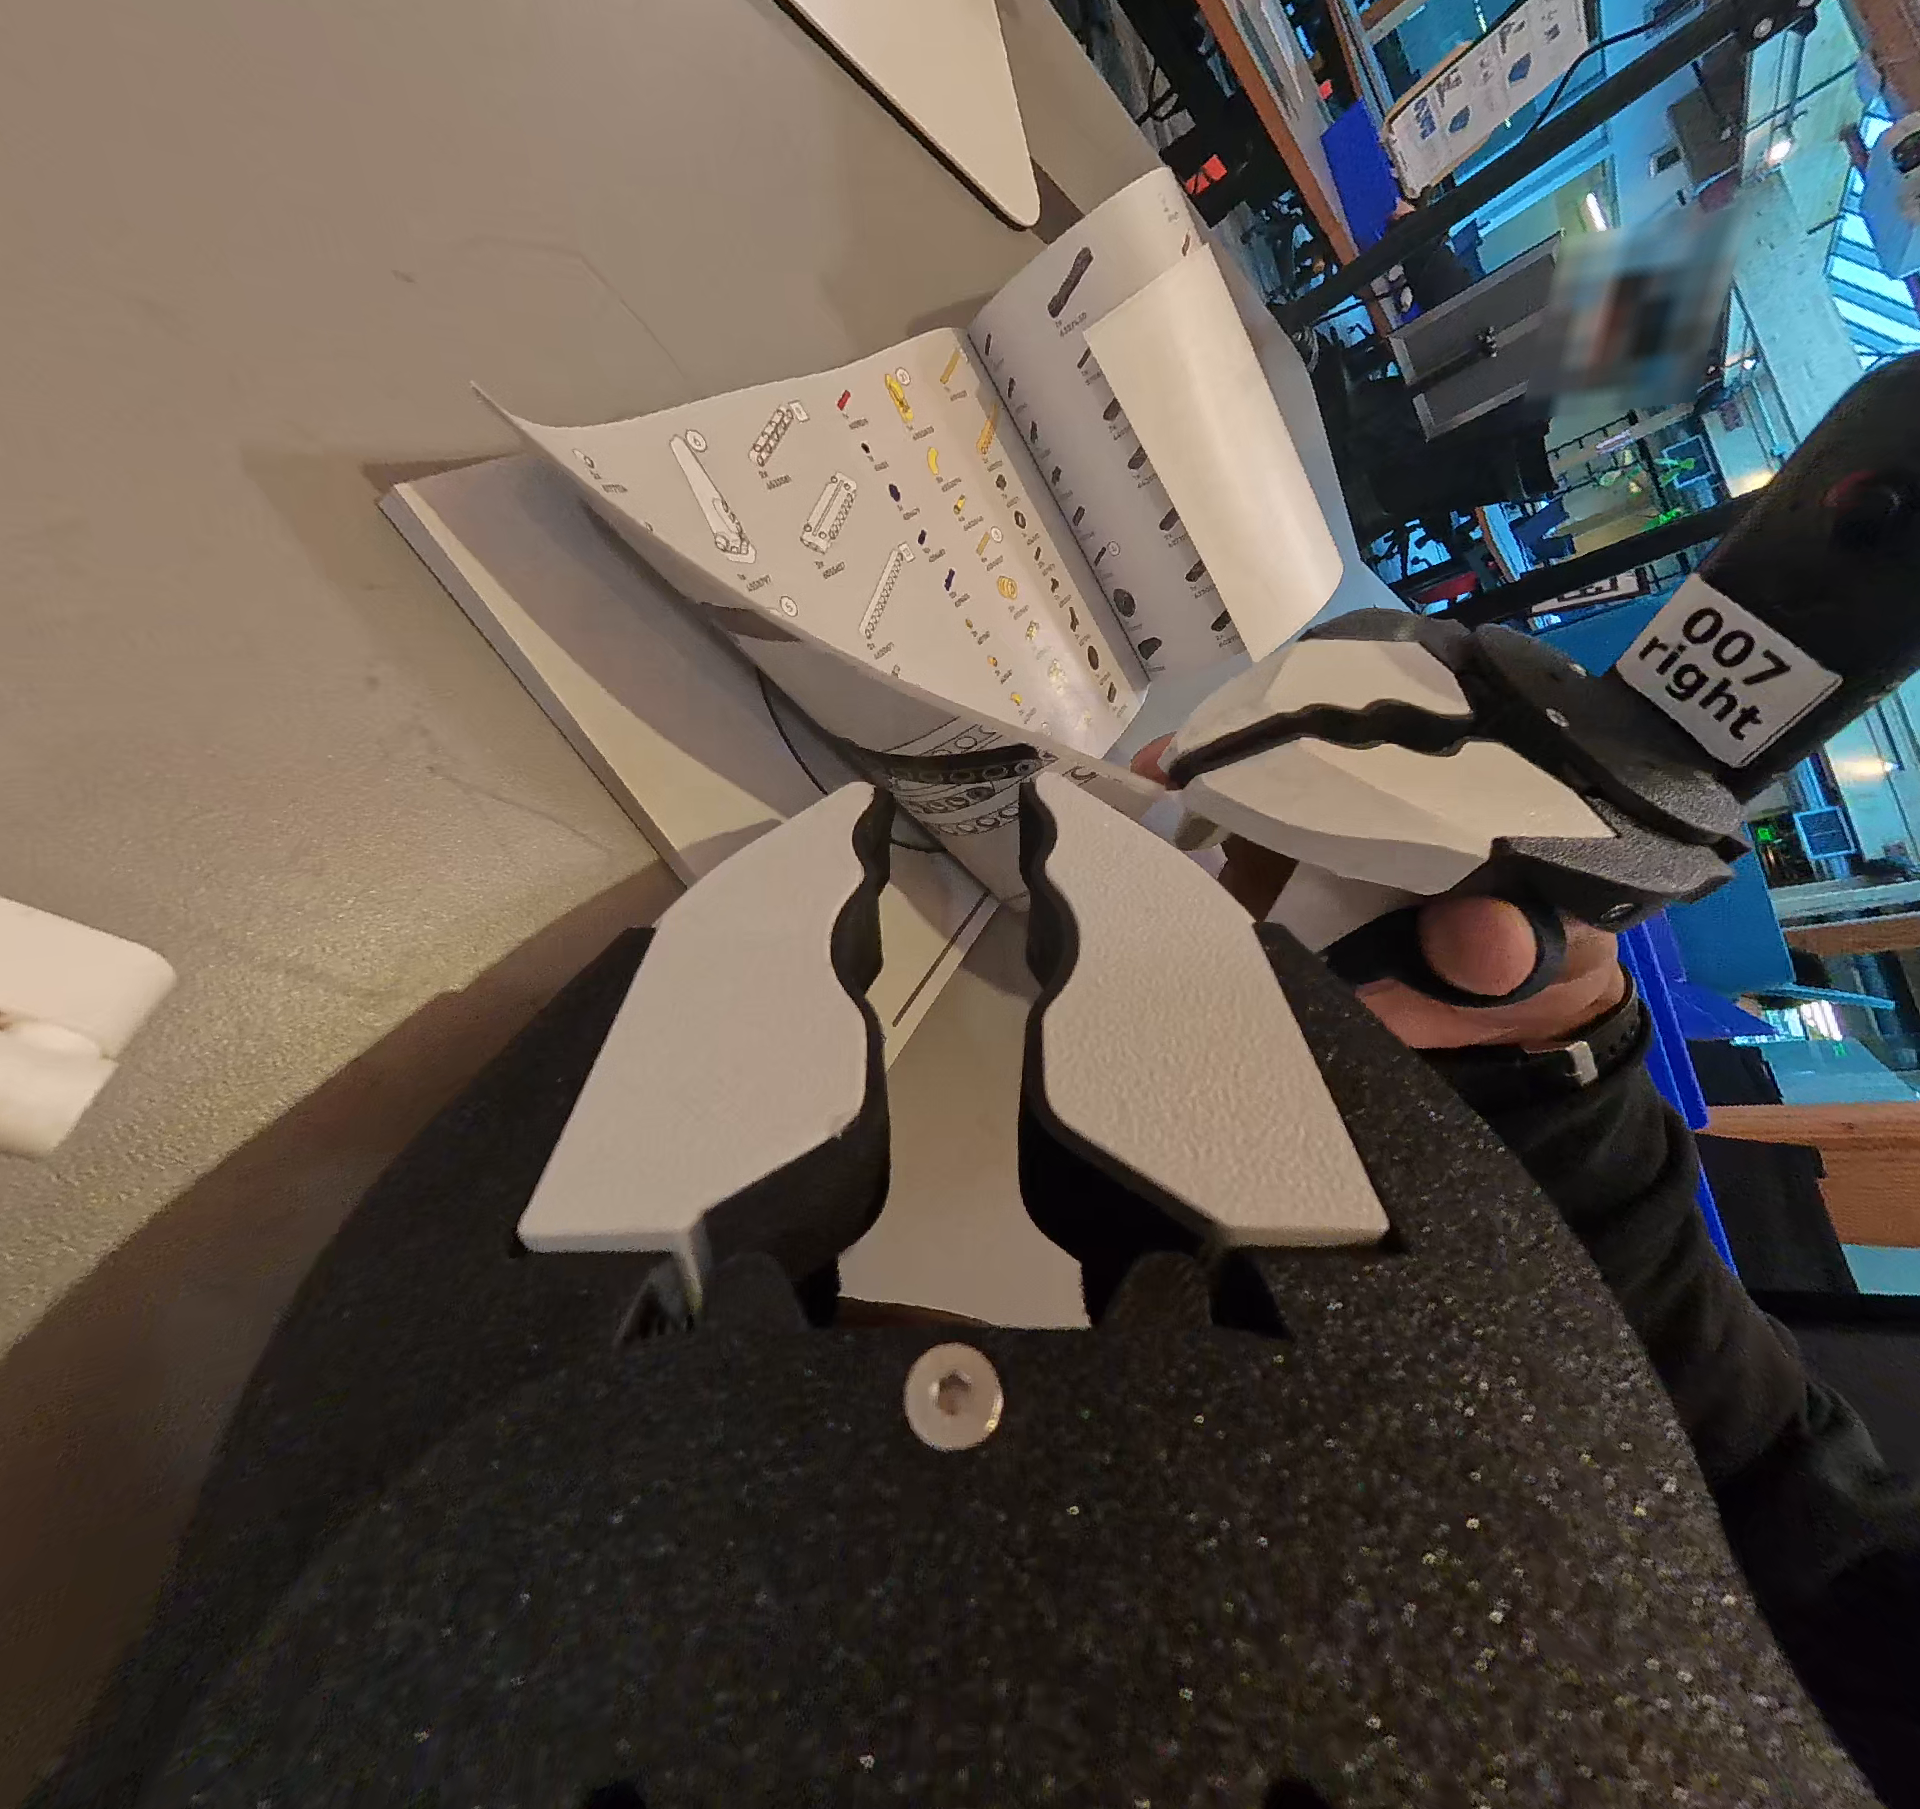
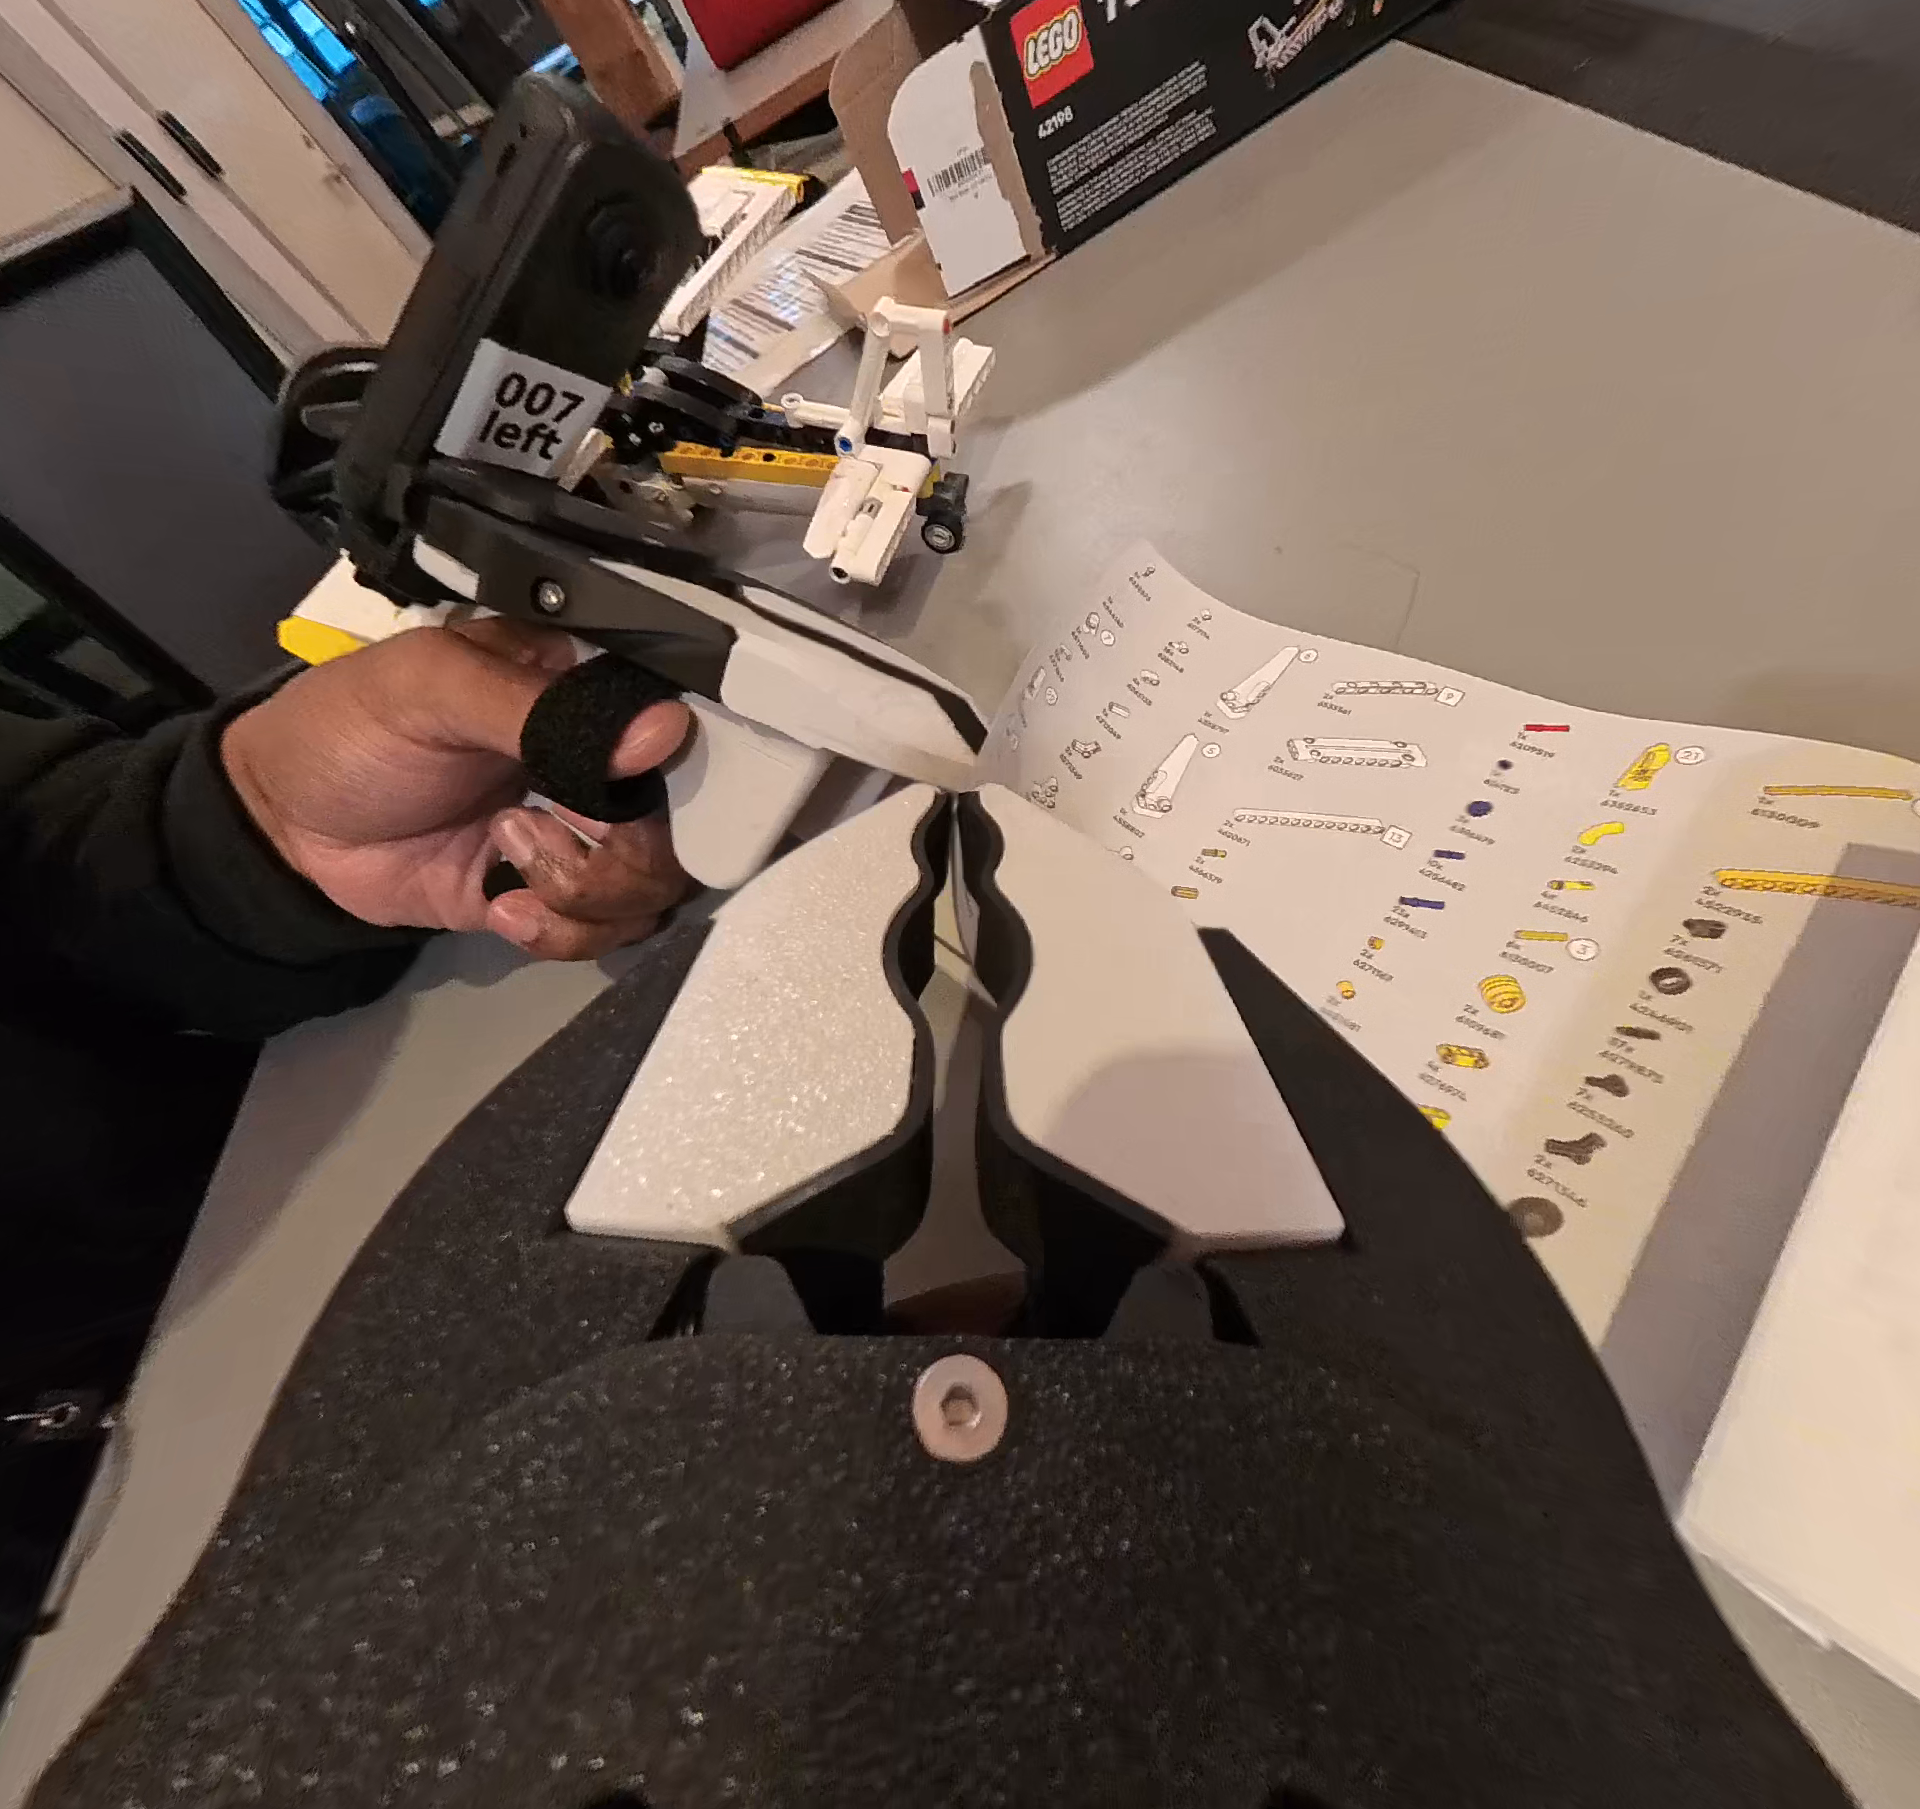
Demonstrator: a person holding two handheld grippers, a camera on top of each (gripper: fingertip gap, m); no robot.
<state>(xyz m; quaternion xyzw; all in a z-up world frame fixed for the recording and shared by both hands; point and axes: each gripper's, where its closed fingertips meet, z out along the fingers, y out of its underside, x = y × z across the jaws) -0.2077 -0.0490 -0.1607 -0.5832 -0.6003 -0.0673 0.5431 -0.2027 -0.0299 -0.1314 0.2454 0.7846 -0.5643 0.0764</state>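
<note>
My left hand-held gripper (image 2: 961,736) stands with its fingers parted, nothing pressed between them, its tips at the lifted page's edge. Just right of it, my right hand-held gripper (image 2: 951,803) is closed on that page of the booklet (image 2: 1455,824), which lies open on the counter (image 2: 1455,357). Behind sit a brick model (image 2: 883,471) and a box (image 2: 1195,66).
</note>
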